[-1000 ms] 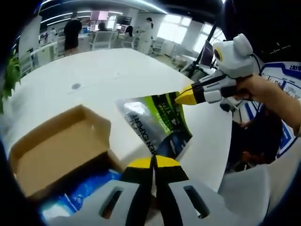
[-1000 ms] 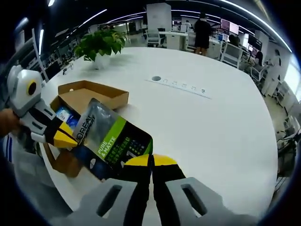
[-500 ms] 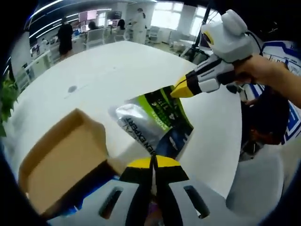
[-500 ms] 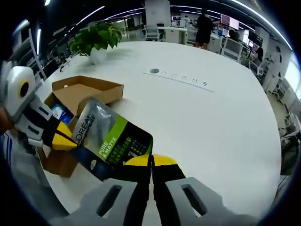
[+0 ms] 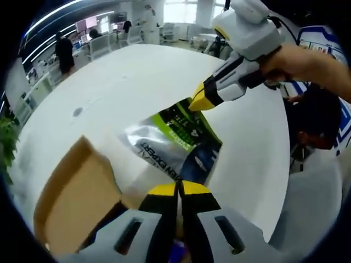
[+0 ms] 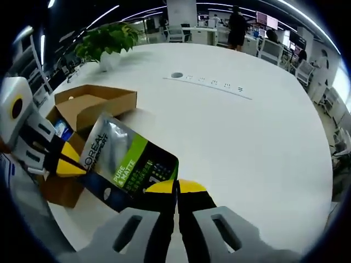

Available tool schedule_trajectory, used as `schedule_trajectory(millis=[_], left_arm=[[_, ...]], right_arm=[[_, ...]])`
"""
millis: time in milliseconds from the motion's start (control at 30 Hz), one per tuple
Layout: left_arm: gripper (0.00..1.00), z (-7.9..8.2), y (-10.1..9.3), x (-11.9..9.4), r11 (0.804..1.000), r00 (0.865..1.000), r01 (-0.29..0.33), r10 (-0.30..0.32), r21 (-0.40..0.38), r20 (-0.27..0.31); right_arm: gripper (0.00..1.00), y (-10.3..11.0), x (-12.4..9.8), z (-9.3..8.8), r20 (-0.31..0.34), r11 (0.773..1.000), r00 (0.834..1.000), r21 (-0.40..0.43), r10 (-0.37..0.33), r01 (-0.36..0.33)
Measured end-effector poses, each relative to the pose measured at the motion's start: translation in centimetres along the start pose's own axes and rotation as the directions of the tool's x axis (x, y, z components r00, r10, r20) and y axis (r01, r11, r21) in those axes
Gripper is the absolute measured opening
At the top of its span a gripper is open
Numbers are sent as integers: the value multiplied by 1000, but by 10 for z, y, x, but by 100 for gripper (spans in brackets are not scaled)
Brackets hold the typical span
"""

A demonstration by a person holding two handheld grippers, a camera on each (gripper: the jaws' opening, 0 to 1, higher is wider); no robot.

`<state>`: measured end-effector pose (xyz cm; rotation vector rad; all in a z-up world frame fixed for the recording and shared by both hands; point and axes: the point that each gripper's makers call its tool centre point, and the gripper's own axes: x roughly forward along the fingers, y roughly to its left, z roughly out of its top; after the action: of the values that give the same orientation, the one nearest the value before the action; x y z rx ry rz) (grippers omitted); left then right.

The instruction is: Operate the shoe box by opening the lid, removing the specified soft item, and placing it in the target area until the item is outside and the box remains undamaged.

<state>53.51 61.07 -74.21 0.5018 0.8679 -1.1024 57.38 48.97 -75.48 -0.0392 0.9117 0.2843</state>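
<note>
A silver, green and dark soft pouch (image 5: 175,143) hangs over the white table, held by two opposite edges. My left gripper (image 5: 179,189) is shut on its near edge. My right gripper (image 5: 200,102), with a hand behind it, comes in from the upper right and is shut on the far edge. In the right gripper view the same pouch (image 6: 127,162) stretches from my right gripper (image 6: 176,187) at the bottom to my left gripper (image 6: 69,166) at the left. The open brown shoe box (image 6: 94,102) lies beyond the pouch, with blue packaging (image 6: 60,130) inside. The box (image 5: 74,200) is also at lower left in the left gripper view.
The round white table (image 6: 241,137) stretches wide to the right, with a small socket strip (image 6: 211,83) set in it. A potted plant (image 6: 107,43) stands at its far left edge. People (image 6: 237,27) and desks are far behind. The table edge (image 5: 274,181) runs close on the right.
Both grippers keep their hold on the pouch. The left gripper view has tilted and risen, so the box sits lower left. In the right gripper view the pouch has drawn slightly off the box.
</note>
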Motion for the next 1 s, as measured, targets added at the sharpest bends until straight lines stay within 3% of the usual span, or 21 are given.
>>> schedule_trajectory(millis=[367, 633, 1000], left_arm=[[0, -2, 3, 13, 996, 998, -12, 16, 89, -54], [0, -5, 7, 19, 979, 994, -37, 57, 200, -96], [1, -5, 10, 18, 980, 994, -38, 57, 198, -92]], right_arm=[[0, -9, 15, -2, -3, 1000, 1000, 11, 3, -3], [0, -11, 24, -5, -9, 1000, 1000, 24, 10, -10], [0, -9, 36, -12, -37, 1000, 999, -14, 7, -8]])
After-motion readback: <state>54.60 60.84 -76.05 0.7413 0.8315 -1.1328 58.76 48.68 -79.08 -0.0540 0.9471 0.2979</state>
